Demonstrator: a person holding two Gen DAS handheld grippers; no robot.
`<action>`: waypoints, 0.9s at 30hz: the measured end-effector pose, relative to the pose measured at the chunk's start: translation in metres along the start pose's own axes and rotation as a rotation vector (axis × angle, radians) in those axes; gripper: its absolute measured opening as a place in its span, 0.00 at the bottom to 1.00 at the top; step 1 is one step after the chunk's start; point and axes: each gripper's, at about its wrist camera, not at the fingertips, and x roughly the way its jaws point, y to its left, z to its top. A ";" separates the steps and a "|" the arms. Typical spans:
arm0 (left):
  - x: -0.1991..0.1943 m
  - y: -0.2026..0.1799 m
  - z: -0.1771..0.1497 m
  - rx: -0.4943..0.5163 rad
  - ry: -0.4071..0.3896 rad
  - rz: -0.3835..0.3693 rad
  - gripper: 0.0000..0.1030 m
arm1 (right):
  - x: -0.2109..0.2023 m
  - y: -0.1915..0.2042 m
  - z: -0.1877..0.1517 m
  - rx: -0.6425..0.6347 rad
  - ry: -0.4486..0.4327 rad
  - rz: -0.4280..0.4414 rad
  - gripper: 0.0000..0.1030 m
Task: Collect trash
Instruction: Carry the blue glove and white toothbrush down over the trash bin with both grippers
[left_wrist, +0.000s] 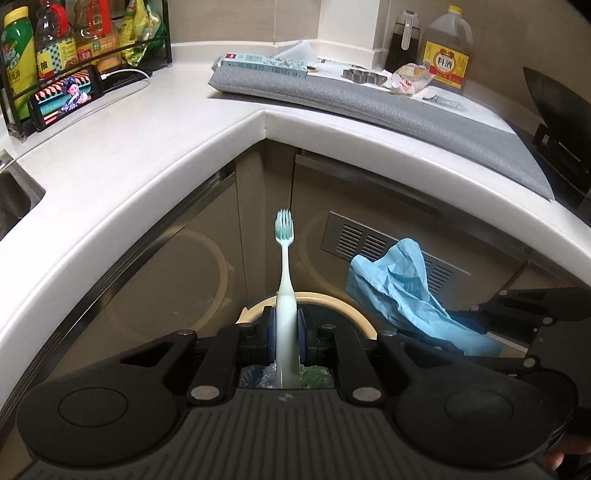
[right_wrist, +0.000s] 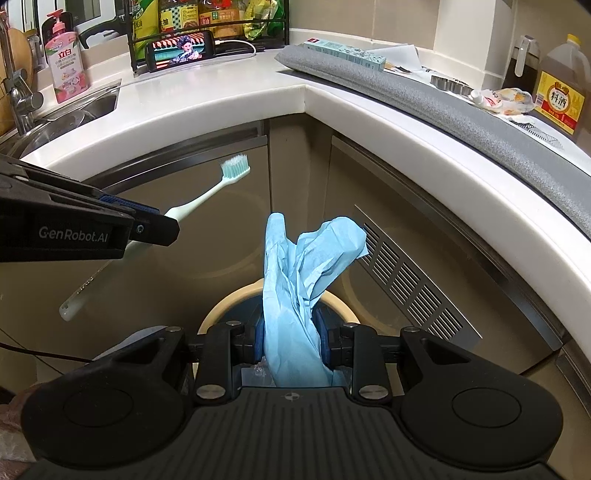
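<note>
Left gripper (left_wrist: 285, 338) pinching stiff toothbrush (left_wrist: 285, 280) mid-handle – right gripper (right_wrist: 291, 338) squeezing limp, crumpled blue glove (right_wrist: 295, 291) – both featherlight.

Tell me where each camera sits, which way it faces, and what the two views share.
Left wrist: on the left gripper, looking forward and down along its fingers, shut on a toothbrush, over the bin at the counter corner; the right gripper shows at right.
Right wrist: on the right gripper, facing the same corner, shut on a blue glove; the left gripper enters from the left.
Shared: toothbrush, glove, bin rim, counter, phone, grey mat.
</note>
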 end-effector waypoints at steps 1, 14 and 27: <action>0.002 0.000 0.000 0.002 0.004 0.001 0.12 | 0.001 0.000 0.000 0.001 0.002 0.000 0.29; 0.046 0.004 -0.014 0.040 0.156 -0.033 0.12 | 0.027 -0.013 -0.004 0.055 0.066 -0.015 0.29; 0.080 0.005 -0.025 0.041 0.233 -0.042 0.12 | 0.054 -0.012 -0.010 0.044 0.135 -0.009 0.29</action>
